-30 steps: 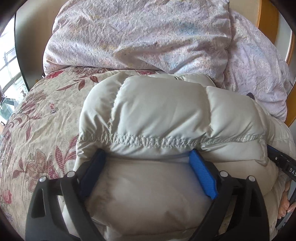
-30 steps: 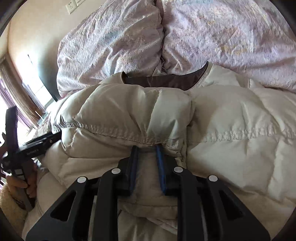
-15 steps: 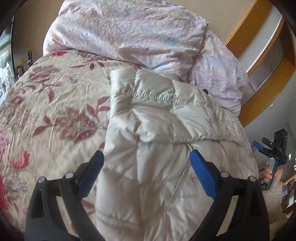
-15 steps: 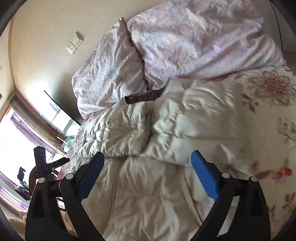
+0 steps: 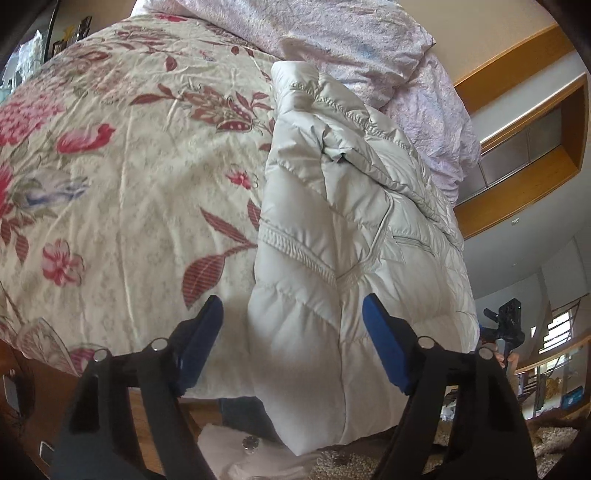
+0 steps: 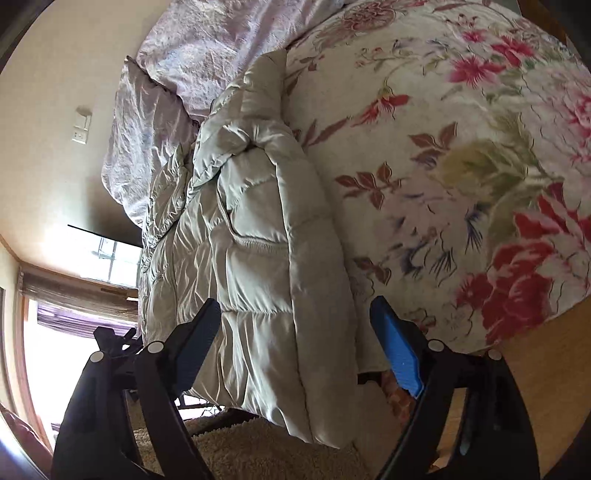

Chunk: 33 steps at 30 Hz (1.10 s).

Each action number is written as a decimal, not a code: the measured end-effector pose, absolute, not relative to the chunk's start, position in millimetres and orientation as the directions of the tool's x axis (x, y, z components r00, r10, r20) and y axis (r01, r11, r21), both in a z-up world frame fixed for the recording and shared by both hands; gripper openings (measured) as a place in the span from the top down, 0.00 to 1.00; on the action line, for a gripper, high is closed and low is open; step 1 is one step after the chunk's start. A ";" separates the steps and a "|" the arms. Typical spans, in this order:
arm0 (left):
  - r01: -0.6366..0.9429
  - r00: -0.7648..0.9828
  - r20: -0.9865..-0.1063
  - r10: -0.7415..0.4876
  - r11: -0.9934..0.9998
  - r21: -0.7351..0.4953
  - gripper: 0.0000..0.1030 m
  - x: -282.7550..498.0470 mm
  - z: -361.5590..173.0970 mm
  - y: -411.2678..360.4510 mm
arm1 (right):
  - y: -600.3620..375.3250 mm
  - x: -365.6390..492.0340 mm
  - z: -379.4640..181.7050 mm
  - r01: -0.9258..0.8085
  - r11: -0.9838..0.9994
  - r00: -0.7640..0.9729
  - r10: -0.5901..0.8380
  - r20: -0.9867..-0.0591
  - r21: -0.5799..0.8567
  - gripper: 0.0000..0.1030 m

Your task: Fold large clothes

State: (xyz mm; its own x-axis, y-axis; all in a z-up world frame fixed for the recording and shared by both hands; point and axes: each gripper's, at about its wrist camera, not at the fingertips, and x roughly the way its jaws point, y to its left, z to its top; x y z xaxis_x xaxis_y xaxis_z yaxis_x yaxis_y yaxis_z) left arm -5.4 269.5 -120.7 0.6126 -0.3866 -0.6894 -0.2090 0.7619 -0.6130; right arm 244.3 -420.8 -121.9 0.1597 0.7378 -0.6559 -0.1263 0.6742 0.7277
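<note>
Left wrist: left gripper (image 5: 291, 343) wide open, empty; right gripper (image 6: 295, 343) same. Jacket (image 5: 343, 236) on bed (image 5: 122, 177), hem overhanging at 6 o'clock, probably next: pinch hem corners evenly, fold toward 12.

Bed (image 5: 122, 192) w/ cream floral bedspread (image 6: 461, 177), red & pink blooms. Crumpled lilac pillows (image 5: 332, 33) piled at headboard end. Beige wall (image 6: 55, 110) w/ outlet plate (image 6: 82, 125). Orange wood shelf unit (image 5: 524, 177) to one side. Bright window (image 6: 107, 254) blown out w/ daylight, curtain beside it. Shaggy beige rug (image 6: 258, 450) on wood floor (image 6: 546, 387).
</note>
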 end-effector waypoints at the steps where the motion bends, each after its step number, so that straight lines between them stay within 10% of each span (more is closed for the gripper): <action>1: -0.200 0.614 -0.681 -0.399 0.756 -0.624 0.28 -8.1 -120.5 267.5 | -417.6 242.4 -124.1 -0.131 0.670 0.145 0.742 -0.655 0.730 0.20; 21: -0.179 0.551 -0.641 -0.535 0.674 -0.717 0.29 -36.9 -138.5 221.4 | -394.4 210.1 -134.0 -0.201 0.545 0.016 0.833 -0.553 0.814 0.20; 29: -0.252 0.587 -0.620 -0.521 0.610 -0.751 0.59 -46.3 -151.4 234.1 | -397.9 206.6 -137.0 -0.206 0.522 0.032 0.849 -0.527 0.828 0.20; 33: -0.227 0.611 -0.618 -0.495 0.639 -0.735 0.79 -50.5 -136.4 230.5 | -389.8 202.2 -132.5 -0.239 0.601 0.054 0.792 -0.608 0.762 0.58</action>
